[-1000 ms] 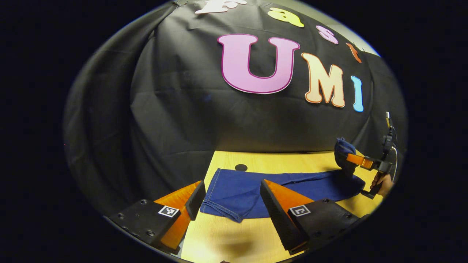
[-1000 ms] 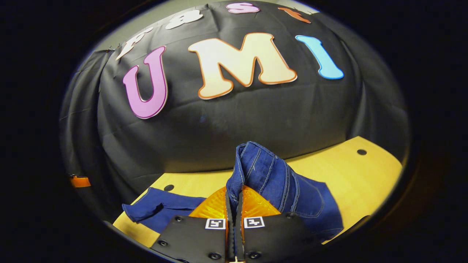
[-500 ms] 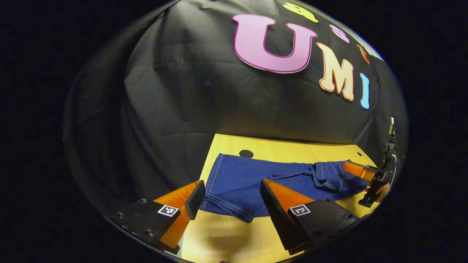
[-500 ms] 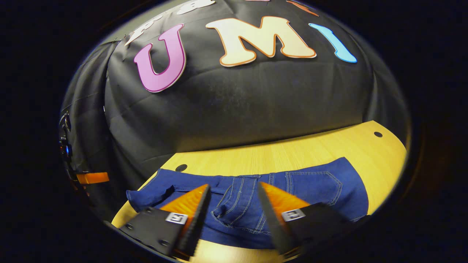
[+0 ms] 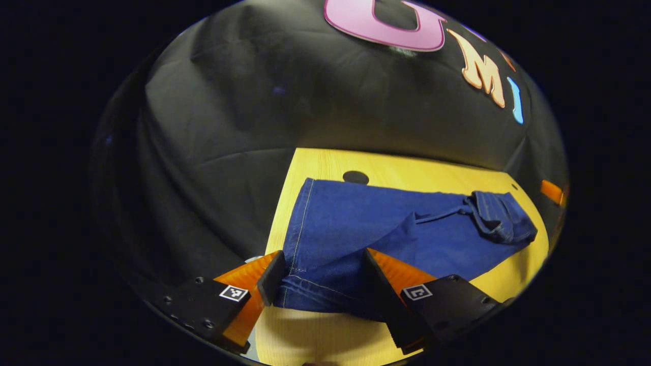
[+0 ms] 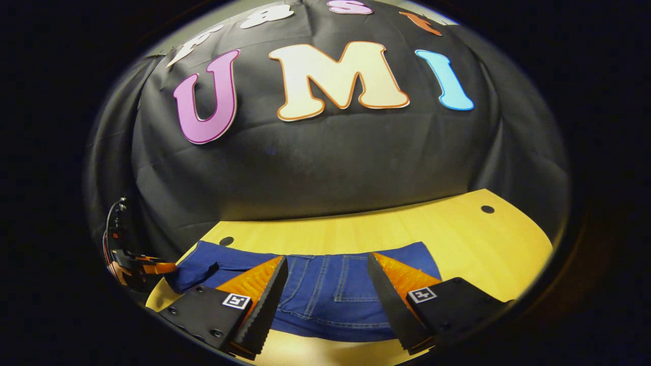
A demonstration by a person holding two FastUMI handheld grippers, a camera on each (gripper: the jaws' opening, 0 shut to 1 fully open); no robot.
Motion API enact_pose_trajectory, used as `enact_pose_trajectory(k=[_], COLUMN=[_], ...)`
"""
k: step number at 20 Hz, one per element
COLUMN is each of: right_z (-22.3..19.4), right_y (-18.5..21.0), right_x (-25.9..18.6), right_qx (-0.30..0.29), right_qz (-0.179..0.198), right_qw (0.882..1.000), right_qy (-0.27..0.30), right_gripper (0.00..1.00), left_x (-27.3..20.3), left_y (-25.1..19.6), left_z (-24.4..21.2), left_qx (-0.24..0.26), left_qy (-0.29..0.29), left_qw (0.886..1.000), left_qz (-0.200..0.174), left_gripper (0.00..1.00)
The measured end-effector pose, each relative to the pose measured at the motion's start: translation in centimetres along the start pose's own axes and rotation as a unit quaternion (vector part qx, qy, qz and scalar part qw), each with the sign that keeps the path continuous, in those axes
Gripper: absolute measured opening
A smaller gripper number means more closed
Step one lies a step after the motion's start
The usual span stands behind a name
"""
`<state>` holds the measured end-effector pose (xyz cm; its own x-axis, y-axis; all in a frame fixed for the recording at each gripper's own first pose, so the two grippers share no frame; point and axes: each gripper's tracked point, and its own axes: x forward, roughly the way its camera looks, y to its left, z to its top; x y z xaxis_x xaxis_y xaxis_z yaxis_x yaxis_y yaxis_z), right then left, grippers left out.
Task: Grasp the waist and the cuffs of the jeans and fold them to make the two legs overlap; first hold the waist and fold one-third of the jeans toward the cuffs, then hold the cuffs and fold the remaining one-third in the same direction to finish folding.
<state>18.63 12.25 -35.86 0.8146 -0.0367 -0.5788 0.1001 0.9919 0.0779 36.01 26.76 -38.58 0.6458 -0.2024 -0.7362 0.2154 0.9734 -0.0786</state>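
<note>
Blue jeans [image 5: 356,223] lie lengthwise on the yellow table [image 5: 407,165]. In the left gripper view the cuffs [image 5: 315,295] sit between the fingers of my left gripper [image 5: 320,262], which is open and astride them. The waist end [image 5: 501,218] lies folded back onto the legs at the far right. In the right gripper view the folded waist part [image 6: 330,300], with its pocket seams up, lies flat between the fingers of my right gripper [image 6: 325,264], which is open and holds nothing. The left gripper [image 6: 140,267] and the cuff end [image 6: 196,274] show at the far left there.
The booth's black cloth wall stands right behind the table. Small dark holes [image 5: 355,177] [image 6: 487,209] mark the tabletop near its back edge. Bare table [image 6: 473,244] runs to the right of the waist fold. A finger of the right gripper [image 5: 551,191] shows at the right edge.
The right gripper carried the lifted waist down onto the legs, let go, opened and drew back. The left gripper moved forward and down until the cuffs lay between its open fingers.
</note>
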Motion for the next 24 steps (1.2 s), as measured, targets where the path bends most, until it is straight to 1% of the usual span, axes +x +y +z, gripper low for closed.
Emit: enact_pose_trajectory(k=[4,6,7,8,9,10,11,12,13,14,15,16,17,18,21,23,24], right_z=[0.8,0.7,0.6,0.3,0.3,0.1,0.1,0.0,0.2,0.3,0.4,0.6,0.9,1.2,2.6,3.5,3.9], right_y=[-0.7,-0.8,-0.8,-0.8,-0.9,-0.9,-1.0,-1.1,-1.2,-1.5,-1.7,-2.0,-2.2,-2.6,-4.0,-5.2,-5.9], right_x=[-0.8,-1.0,-1.1,-1.1,-1.1,-1.1,-1.1,-1.3,-1.4,-1.6,-1.8,-2.0,-2.3,-2.6,-4.1,-5.2,-5.5], right_qx=[0.003,-0.001,-0.001,0.001,0.008,0.015,0.021,0.025,0.026,0.025,0.026,0.027,0.030,0.032,0.024,0.025,0.030], right_qz=[-0.006,-0.004,-0.002,0.001,0.003,0.006,0.008,0.009,0.010,0.011,0.010,0.011,0.012,0.012,0.012,0.013,0.014], right_qw=[1.000,1.000,1.000,1.000,1.000,1.000,1.000,1.000,1.000,1.000,1.000,1.000,0.999,0.999,0.999,0.999,0.999], right_qy=[-0.008,-0.007,-0.006,-0.004,-0.001,0.000,0.002,0.002,-0.001,-0.003,-0.004,-0.006,-0.010,-0.013,-0.029,-0.038,-0.040], right_gripper=[0.96,0.96,0.96,0.97,0.97,0.97,0.92,0.96,0.97,0.97,0.96,0.96,0.97,0.97,0.97,0.96,0.96], left_x=[1.6,2.2,2.0,1.9,2.0,2.0,2.2,2.3,2.6,2.2,2.2,2.4,2.3,1.9,1.4,0.1,-1.4], left_y=[0.6,0.5,0.5,0.4,-0.5,-1.1,-1.7,-1.9,-2.1,-2.4,-2.3,-2.5,-2.6,-2.5,-2.9,-3.7,-4.7], left_z=[-2.2,-2.0,-2.2,-1.7,-2.3,-1.8,-1.9,-1.8,-1.7,-1.7,-1.4,-1.3,-1.3,-1.3,-0.2,1.7,3.1], left_qx=[0.006,-0.009,-0.009,-0.008,-0.006,-0.005,-0.004,-0.008,-0.017,-0.025,-0.031,-0.044,-0.059,-0.073,-0.098,-0.107,-0.114], left_qy=[0.036,0.018,0.022,0.003,0.012,0.004,0.008,0.005,-0.001,-0.005,-0.009,-0.010,-0.002,0.003,0.001,-0.022,-0.036], left_qw=[0.999,1.000,1.000,1.000,1.000,1.000,1.000,1.000,1.000,0.999,0.999,0.999,0.998,0.997,0.995,0.994,0.992], left_qz=[0.015,0.015,0.017,0.014,-0.004,-0.010,-0.013,-0.008,-0.017,-0.023,-0.028,-0.029,-0.029,-0.028,-0.025,-0.030,-0.038], left_gripper=[0.96,1.00,0.99,1.00,0.93,0.78,0.62,0.47,0.31,0.28,0.20,0.14,0.05,0.00,0.00,0.00,0.00])
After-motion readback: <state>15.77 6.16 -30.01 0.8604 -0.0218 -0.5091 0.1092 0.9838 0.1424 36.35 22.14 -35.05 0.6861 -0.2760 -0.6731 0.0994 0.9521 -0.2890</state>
